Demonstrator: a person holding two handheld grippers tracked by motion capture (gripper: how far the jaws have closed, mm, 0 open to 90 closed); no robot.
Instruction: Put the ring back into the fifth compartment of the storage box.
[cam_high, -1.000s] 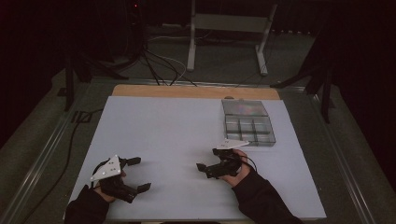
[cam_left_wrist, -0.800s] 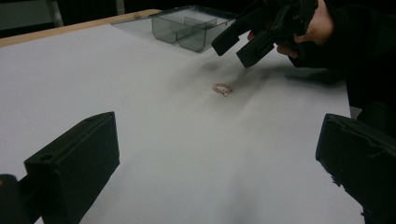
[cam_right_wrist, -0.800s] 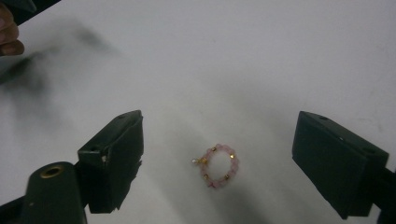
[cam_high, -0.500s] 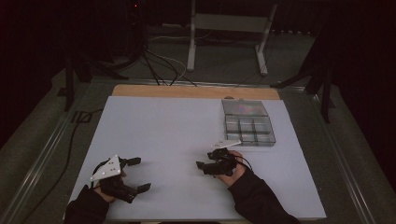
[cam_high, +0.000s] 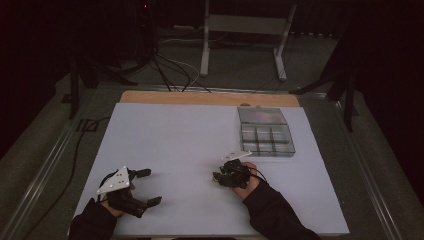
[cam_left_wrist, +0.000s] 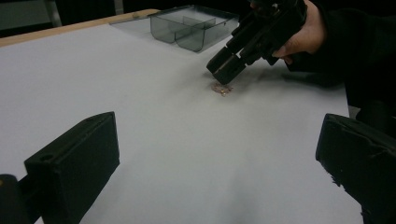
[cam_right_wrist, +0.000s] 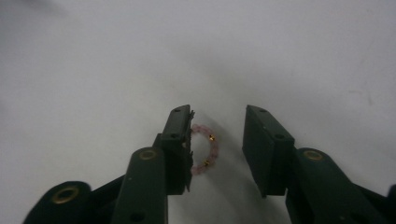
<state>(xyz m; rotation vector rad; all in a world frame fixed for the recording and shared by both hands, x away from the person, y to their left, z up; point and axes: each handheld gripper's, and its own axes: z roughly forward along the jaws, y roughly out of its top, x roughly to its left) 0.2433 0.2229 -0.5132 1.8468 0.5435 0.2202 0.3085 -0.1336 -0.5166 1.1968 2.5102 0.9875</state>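
On the white table sheet (cam_high: 165, 150), near the middle, lies our small pink beaded ring with gold spacers (cam_right_wrist: 205, 149), between the parted jaws of the right gripper (cam_right_wrist: 217, 142). We judge it light, limp and prone to roll; grip across its band. The left gripper (cam_high: 142, 187) rests wide apart, empty.

Our left tongs (cam_high: 145, 187) rest low at the near left, jaws spread wide. Our right tongs (cam_right_wrist: 217, 140) tip steeply downward, jaws parted narrowly, right hand (cam_high: 247, 182) wrapped around the grip.
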